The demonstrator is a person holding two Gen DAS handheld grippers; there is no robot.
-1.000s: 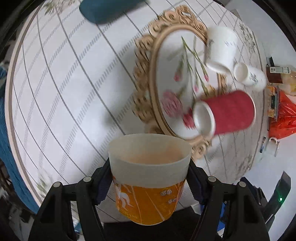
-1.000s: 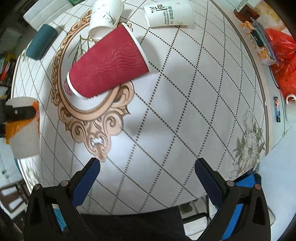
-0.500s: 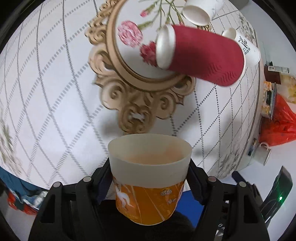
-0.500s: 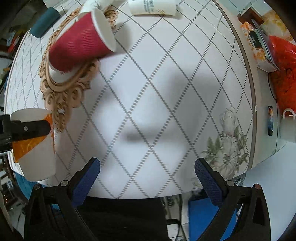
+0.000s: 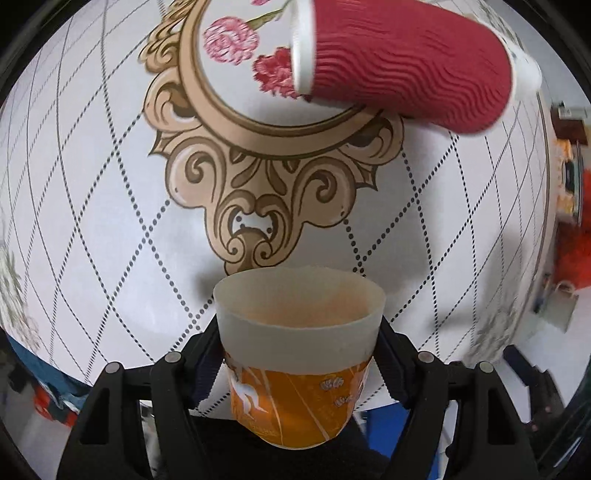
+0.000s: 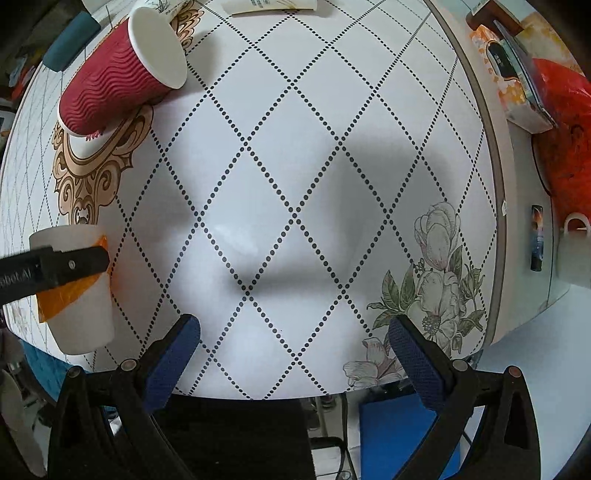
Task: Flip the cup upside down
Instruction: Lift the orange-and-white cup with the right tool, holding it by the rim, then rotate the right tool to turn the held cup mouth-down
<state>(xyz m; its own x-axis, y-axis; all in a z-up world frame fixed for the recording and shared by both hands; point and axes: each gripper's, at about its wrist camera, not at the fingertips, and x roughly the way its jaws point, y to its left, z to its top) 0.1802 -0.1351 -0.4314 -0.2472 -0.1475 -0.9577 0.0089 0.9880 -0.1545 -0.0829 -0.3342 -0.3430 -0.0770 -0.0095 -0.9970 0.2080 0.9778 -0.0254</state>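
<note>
My left gripper (image 5: 299, 354) is shut on an orange and white paper cup (image 5: 299, 373) and holds it above the table near its front edge. The end facing the camera is a recessed disc inside a short rim. The same cup shows in the right wrist view (image 6: 74, 291) at far left, with the left finger (image 6: 55, 267) across it. A red ribbed paper cup (image 5: 402, 66) lies on its side on the ornate gold frame print; it also shows in the right wrist view (image 6: 118, 77). My right gripper (image 6: 293, 354) is open and empty over the table's front edge.
The round table (image 6: 314, 184) has a white cloth with dotted diamonds. White cups (image 6: 273, 3) lie at the far edge. A teal case (image 6: 70, 44) lies at far left. A red bag (image 6: 561, 122), boxes and a white mug (image 6: 576, 254) sit on a counter at right.
My left gripper has carried the orange cup lower and closer to the table, toward the red cup. My right gripper has also come lower over the table's front, still open.
</note>
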